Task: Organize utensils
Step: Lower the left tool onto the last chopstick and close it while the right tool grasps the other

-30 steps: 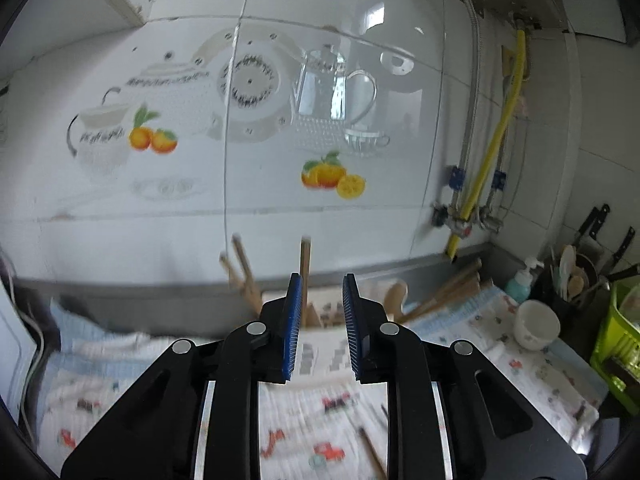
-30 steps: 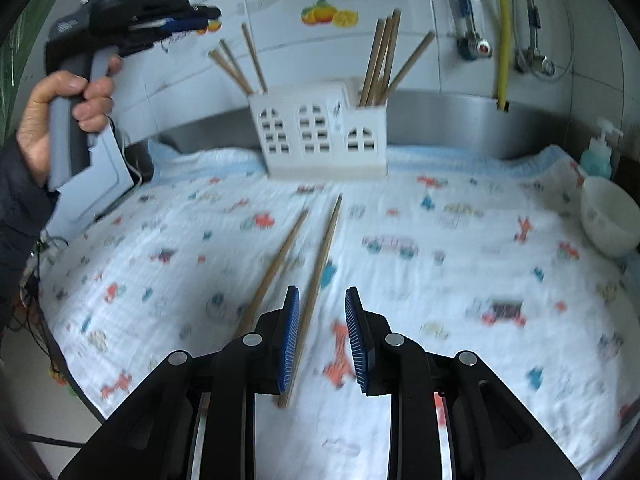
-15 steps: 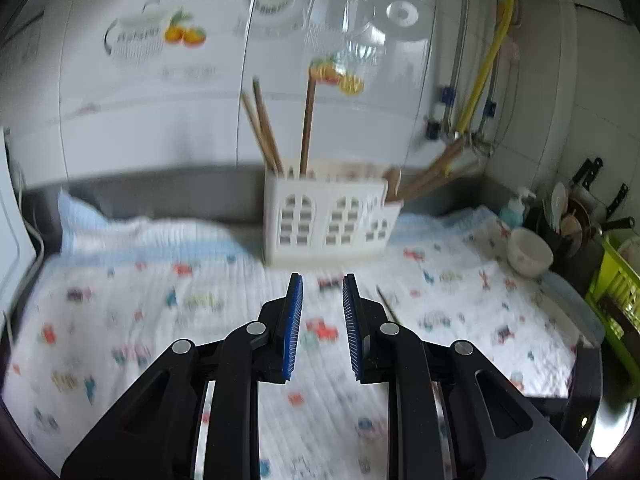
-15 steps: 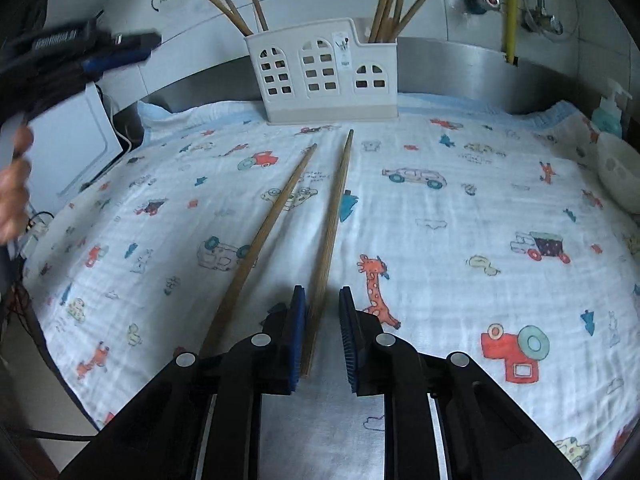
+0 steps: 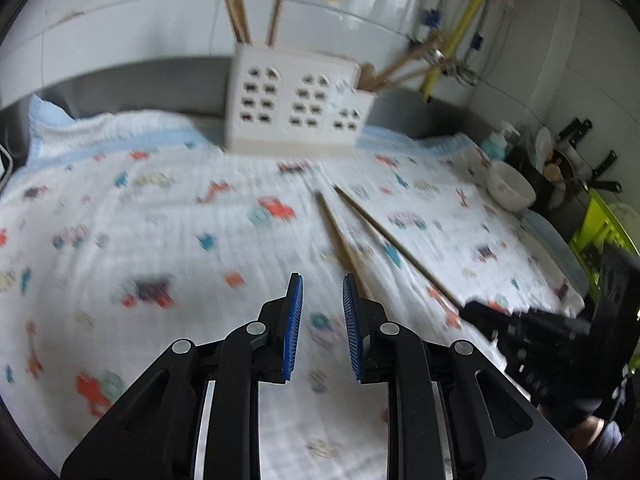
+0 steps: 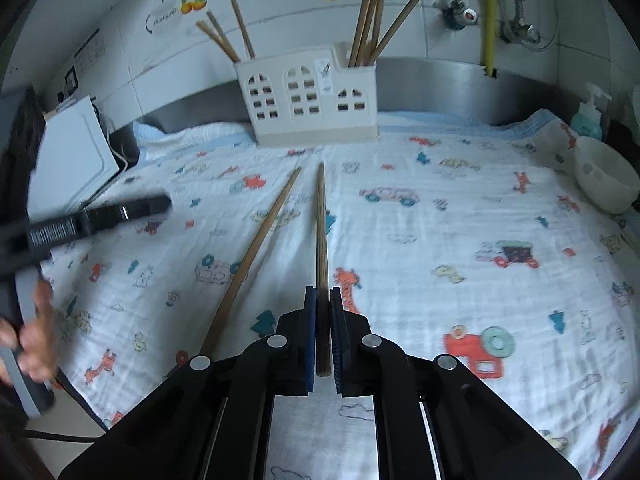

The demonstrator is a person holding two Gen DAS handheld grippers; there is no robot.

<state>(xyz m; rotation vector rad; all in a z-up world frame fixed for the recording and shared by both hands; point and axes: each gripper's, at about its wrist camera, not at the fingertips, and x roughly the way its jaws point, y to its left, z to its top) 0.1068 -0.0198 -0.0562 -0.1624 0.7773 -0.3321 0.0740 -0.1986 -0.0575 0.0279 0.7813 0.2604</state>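
Note:
Two long wooden chopsticks lie on the printed cloth. My right gripper (image 6: 323,296) is shut on the near end of the right chopstick (image 6: 321,224); the left chopstick (image 6: 256,252) lies free beside it. My left gripper (image 5: 322,284) is open and empty, low over the cloth, just left of the free chopstick (image 5: 340,236); the held chopstick (image 5: 400,248) runs to the right gripper (image 5: 476,312). A white utensil holder (image 6: 308,100) with several chopsticks stands at the back; it also shows in the left wrist view (image 5: 296,108).
A white bowl (image 6: 606,178) and a soap bottle (image 6: 587,114) sit at the right edge of the cloth. A white appliance (image 6: 72,160) stands at the left. A green rack (image 5: 600,224) and knives are at far right. Pipes run down the tiled wall.
My right gripper has moved forward and closed on the right chopstick's end. My left gripper has swung down from facing the wall to low over the cloth near the free chopstick.

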